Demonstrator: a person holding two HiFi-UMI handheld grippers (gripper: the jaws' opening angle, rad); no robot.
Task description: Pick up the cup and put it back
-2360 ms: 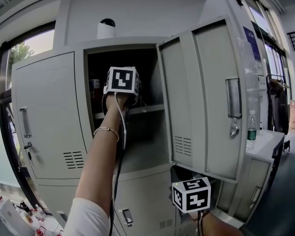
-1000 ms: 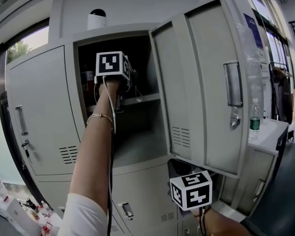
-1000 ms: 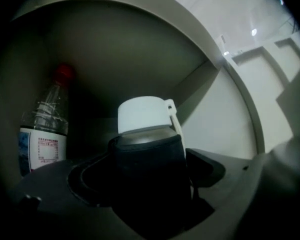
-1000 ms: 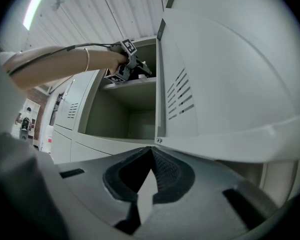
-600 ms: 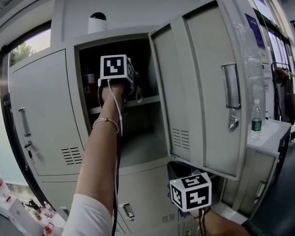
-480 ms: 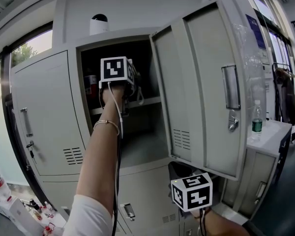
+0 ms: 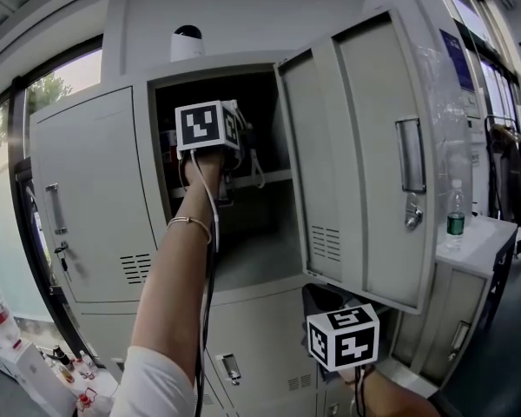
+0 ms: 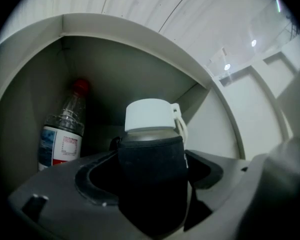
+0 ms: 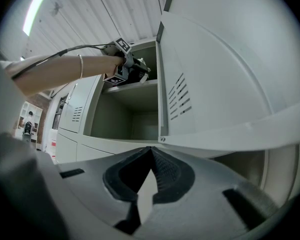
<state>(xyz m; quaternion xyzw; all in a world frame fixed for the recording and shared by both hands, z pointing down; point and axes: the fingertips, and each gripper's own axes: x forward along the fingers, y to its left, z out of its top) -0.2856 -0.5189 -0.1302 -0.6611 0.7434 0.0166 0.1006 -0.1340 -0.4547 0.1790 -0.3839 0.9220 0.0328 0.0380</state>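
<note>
The cup [image 8: 152,174] is a bottle in a black sleeve with a white lid [image 8: 149,115] and a white loop strap. My left gripper [image 8: 152,156] is shut on its sleeve, one jaw on each side. In the head view the left gripper [image 7: 233,139] is raised into the locker's upper compartment, just above the shelf [image 7: 273,178], and it hides most of the cup. My right gripper [image 9: 151,156] is low, in front of the lower lockers and under the open door [image 7: 365,155]. Its jaws meet at the tips with nothing between them.
A clear water bottle with a red cap [image 8: 60,129] stands at the back left of the same compartment. The locker door swings out to the right. A white rounded device [image 7: 187,43] sits on top of the lockers. A drink bottle [image 7: 456,224] stands on the counter at right.
The left gripper has stayed in the upper compartment with the cup, shifting only slightly up and left. The right gripper has hardly moved.
</note>
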